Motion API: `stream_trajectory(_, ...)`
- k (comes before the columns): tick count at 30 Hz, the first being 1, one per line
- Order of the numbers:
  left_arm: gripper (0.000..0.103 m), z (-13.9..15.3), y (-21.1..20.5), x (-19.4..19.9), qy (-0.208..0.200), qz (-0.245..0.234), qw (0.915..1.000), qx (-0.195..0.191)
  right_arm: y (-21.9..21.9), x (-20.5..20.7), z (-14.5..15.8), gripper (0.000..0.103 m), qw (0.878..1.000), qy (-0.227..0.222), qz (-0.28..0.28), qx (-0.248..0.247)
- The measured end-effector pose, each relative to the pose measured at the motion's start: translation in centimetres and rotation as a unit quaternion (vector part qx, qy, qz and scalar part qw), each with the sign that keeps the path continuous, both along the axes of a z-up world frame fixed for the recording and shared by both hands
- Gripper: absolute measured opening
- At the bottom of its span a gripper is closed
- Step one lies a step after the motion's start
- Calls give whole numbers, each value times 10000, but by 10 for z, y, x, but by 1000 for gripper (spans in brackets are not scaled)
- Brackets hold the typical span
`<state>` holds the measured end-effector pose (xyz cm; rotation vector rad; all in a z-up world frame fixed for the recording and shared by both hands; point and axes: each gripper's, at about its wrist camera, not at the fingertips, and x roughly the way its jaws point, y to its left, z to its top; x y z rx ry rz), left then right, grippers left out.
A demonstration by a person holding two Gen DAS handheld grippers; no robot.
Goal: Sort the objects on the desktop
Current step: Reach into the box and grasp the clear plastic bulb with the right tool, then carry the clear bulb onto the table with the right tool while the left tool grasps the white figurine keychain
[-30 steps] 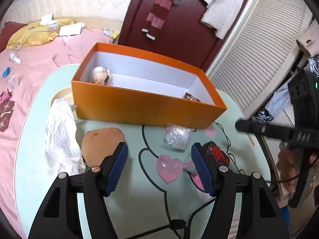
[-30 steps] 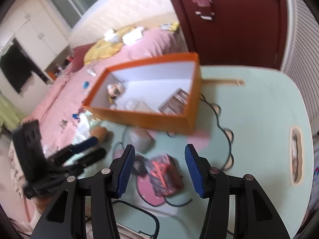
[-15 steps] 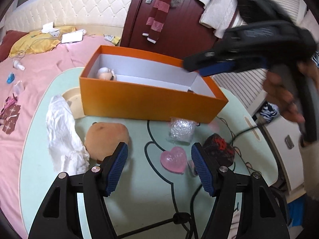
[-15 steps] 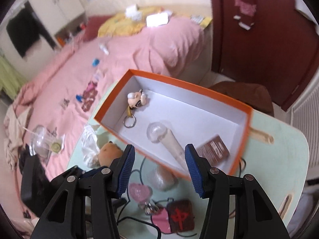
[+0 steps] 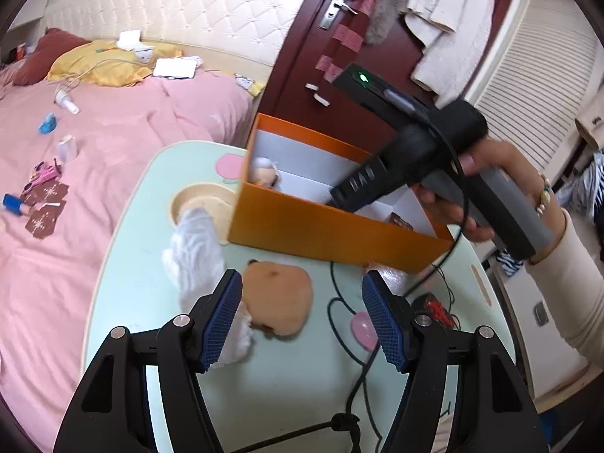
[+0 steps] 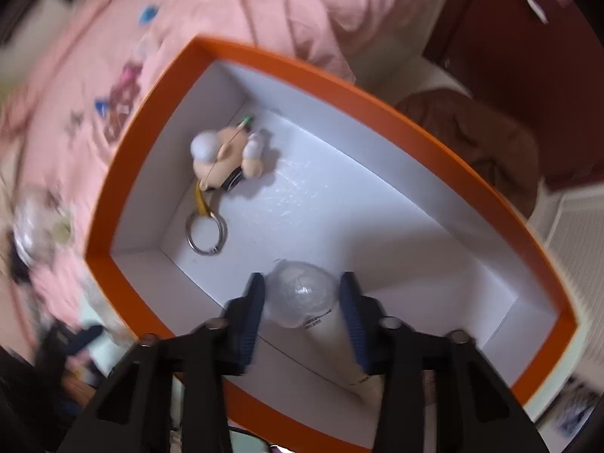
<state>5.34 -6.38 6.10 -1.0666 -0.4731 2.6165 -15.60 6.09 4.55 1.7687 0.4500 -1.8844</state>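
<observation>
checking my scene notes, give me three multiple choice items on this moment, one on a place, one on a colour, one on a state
1. Where does the cartoon figure keychain lie?
A. inside the cardboard box
B. on the pink bed
C. on the green table

2. What colour is the outside of the cardboard box?
A. blue
B. orange
C. black

3. How are the fingers of the left gripper?
A. shut on the plush
B. shut on nothing
C. open

Key: 1 A, it rests on the box's white floor; 2 B, rim and walls are orange; 3 C, a wide gap shows above the tan round plush.
</observation>
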Motion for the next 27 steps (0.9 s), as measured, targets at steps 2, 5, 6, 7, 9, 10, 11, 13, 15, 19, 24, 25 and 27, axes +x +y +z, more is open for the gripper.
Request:
stream_trajectory(2,67,2,-3,-3,6,6,10000,28,-6,-5,-8,31,9999,-102,47,114)
stream_trajectory(5,67,6,-5,-9,7,-47,10000,38,5,-7,-4,28,9999,-19,-87,-110)
stream_trajectory(6,67,9,-5,-12,7,-84,10000,33,10,-8,1,26,9997,43,-152,-206)
stream_trajectory(7,67,13,-5,-16,17,-145,9999,38,16,-7,7,21,9991,101,-225,-343)
stream_trajectory(9,67,24,-3,-26,45,-293,9995,53,31,-6,21,18,9971,231,-373,-623)
stream_trajectory(10,67,30,-1,-33,43,-355,9994,7,39,-4,29,18,9958,320,-432,-744)
stream_trajectory(11,67,35,2,-42,32,-410,9991,-62,46,-2,36,18,9945,413,-471,-837)
stream_trajectory(13,67,45,9,-61,-44,-532,9983,-244,61,2,43,18,9916,457,-614,-1040)
stream_trajectory(15,67,49,20,-86,-261,-662,9961,-512,76,5,48,18,9881,454,-777,-1248)
stream_trajectory(19,67,42,43,-135,-788,-864,9882,-987,105,12,57,18,9789,447,-1104,-1662)
stream_trajectory(24,52,17,73,-179,-1388,-936,9683,-1852,138,28,72,18,9646,462,-1385,-2195)
stream_trajectory(25,51,13,77,-184,-1433,-894,9637,-2069,143,32,74,18,9625,465,-1401,-2275)
stream_trajectory(27,50,6,85,-191,-1489,-793,9545,-2458,151,41,77,18,9598,471,-1383,-2395)
